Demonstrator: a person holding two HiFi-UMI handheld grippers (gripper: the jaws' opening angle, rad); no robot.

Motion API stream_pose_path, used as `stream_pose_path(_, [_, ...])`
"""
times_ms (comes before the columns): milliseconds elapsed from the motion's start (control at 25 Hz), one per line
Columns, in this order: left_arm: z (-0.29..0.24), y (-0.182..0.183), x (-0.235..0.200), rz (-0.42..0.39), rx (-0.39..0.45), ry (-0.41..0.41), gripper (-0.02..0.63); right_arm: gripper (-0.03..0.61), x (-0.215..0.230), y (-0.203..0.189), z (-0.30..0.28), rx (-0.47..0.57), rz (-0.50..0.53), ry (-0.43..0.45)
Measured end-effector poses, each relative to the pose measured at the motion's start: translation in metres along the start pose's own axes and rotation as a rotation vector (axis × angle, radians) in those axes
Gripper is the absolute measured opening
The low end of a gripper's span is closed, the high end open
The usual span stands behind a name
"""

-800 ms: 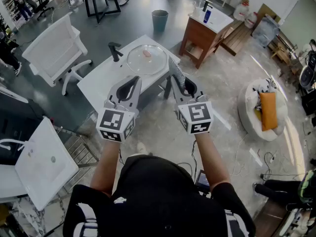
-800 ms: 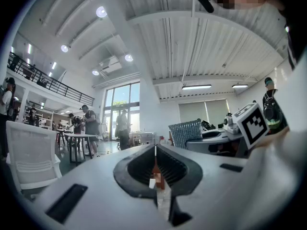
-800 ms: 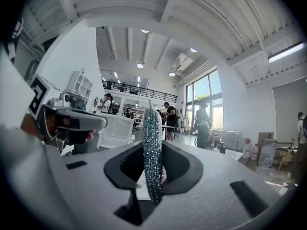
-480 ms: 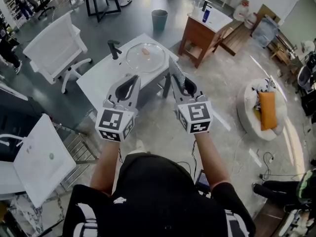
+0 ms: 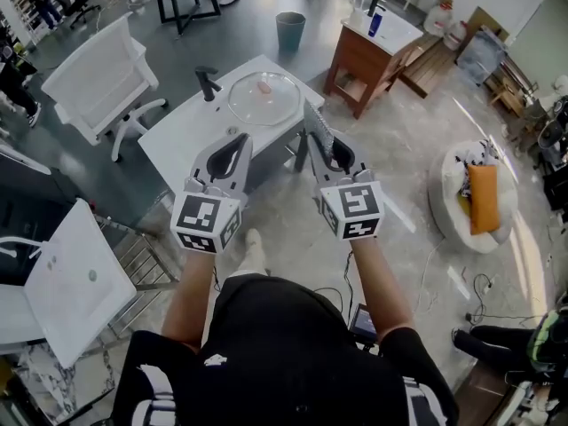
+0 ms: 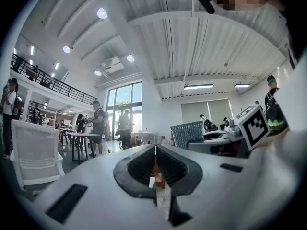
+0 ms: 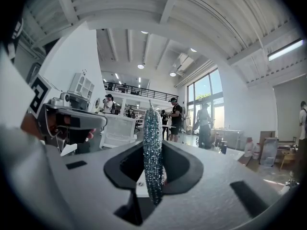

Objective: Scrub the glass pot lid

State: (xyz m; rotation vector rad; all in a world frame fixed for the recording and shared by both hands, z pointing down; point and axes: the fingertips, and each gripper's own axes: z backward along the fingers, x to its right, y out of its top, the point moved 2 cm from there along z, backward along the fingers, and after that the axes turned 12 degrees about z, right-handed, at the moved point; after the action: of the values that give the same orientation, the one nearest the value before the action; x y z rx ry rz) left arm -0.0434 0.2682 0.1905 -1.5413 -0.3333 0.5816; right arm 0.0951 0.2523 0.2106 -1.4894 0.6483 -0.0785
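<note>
The round glass pot lid [image 5: 264,98] lies flat on a white table [image 5: 182,136], with a pinkish knob at its middle. Both grippers are held in the air short of the table, side by side. My left gripper [image 5: 242,141] is shut and holds nothing; in the left gripper view its jaws [image 6: 155,151] meet in a thin line. My right gripper [image 5: 313,140] is shut on a glittery blue-silver scrubbing sponge [image 5: 317,130], which stands upright between the jaws [image 7: 153,150] and sticks out past them. The lid lies ahead of both tips, untouched.
A black faucet [image 5: 207,82] stands on the table left of the lid. Around it are a white chair [image 5: 99,85], a teal bin [image 5: 289,33], a wooden cabinet [image 5: 366,59], a white cushion seat [image 5: 470,198] and a white panel [image 5: 75,282]. People stand far off.
The table and lid have slid slightly down in the head view. A shoe now shows below the grippers. Both grippers keep their pose and grip.
</note>
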Motion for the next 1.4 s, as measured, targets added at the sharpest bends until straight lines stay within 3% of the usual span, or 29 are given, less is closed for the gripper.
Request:
stream_pose_path(560, [-0.06, -0.004, -0.051, 0.019, -0.019, -0.001, 0.009, 0.072, 0.017, -0.018, -0.074, -0.027, -0.011, 0.03])
stream_pose_path(1400, [-0.166, 0.016, -0.189, 0.069, -0.032, -0.032, 0.009, 0.072, 0.043, -0.014, -0.244, -0.08, 0.023, 0.025])
